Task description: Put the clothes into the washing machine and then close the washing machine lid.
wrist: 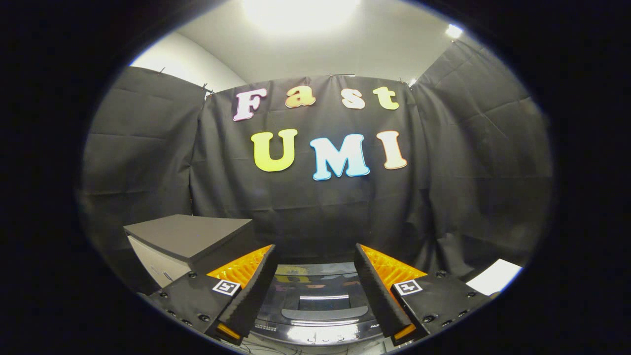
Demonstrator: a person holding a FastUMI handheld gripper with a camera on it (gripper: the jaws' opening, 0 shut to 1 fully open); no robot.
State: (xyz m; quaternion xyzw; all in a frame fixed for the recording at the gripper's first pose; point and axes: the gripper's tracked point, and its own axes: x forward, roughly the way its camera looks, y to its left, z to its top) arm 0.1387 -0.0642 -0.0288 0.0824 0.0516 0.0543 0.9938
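Tongs (315,268) released, fingers spread wide, nothing between pads. Washer (315,315) directly below and between fingers, its glossy dark lid (318,291) shut, handle recess centred in gap, lamp glare on front edge. Grey-topped cabinet (185,236) just beyond left finger, near washer. White sheet (494,277) beyond right finger. Black cloth wall (315,217) close ahead, wrapping both sides. White ceiling above, bright lamp (300,12). Clothes not visible.
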